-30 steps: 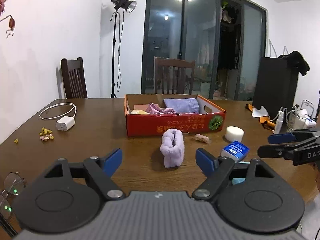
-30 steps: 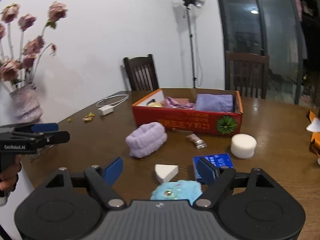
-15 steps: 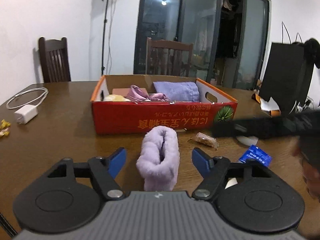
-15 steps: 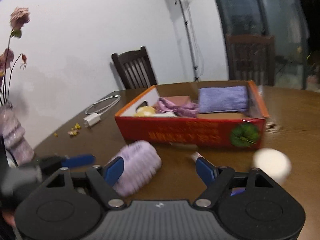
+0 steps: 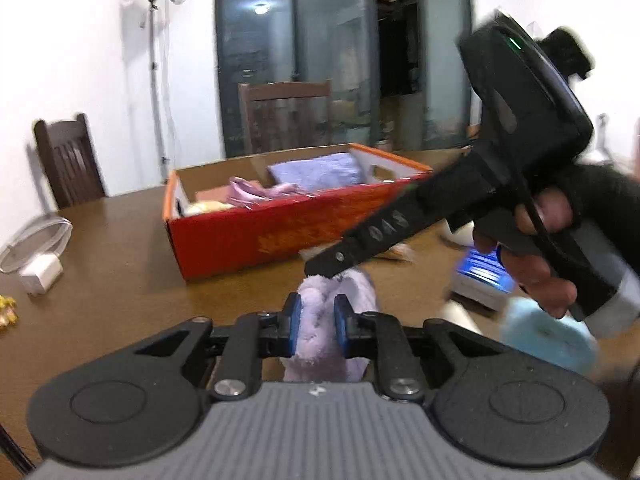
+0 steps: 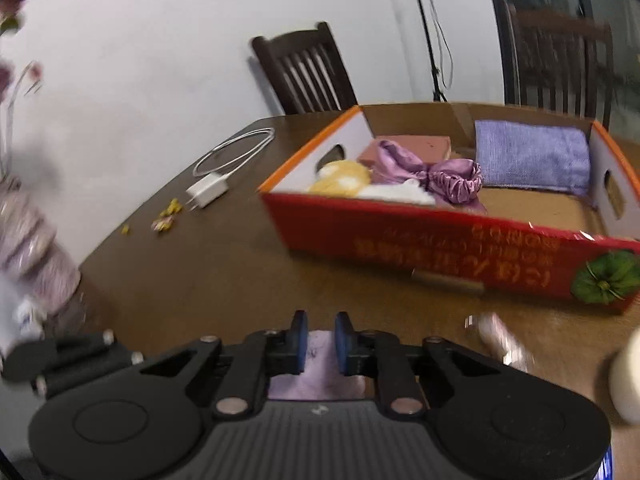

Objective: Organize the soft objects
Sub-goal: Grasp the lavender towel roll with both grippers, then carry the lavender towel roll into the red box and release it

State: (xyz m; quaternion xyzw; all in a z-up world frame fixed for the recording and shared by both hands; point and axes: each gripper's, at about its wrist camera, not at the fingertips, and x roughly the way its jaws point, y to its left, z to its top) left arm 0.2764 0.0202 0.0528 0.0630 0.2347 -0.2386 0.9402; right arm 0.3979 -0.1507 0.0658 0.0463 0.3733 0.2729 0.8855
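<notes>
A fluffy lilac roll lies on the wooden table in front of the red cardboard box. My left gripper is shut on its near end. My right gripper is shut on the same lilac roll, and its body crosses the left wrist view with its tip on the roll's far end. The box holds a folded purple towel, a shiny purple scrunchie, a yellow soft thing and a pink block.
A light blue plush and a blue-and-white pack lie right of the roll. A white charger with cable and yellow crumbs lie at the left. A wrapped snack and a white puck lie before the box. Chairs stand behind.
Both grippers have moved in and closed on the lilac roll; they were open before. The right gripper swung left across the table onto the roll's far end.
</notes>
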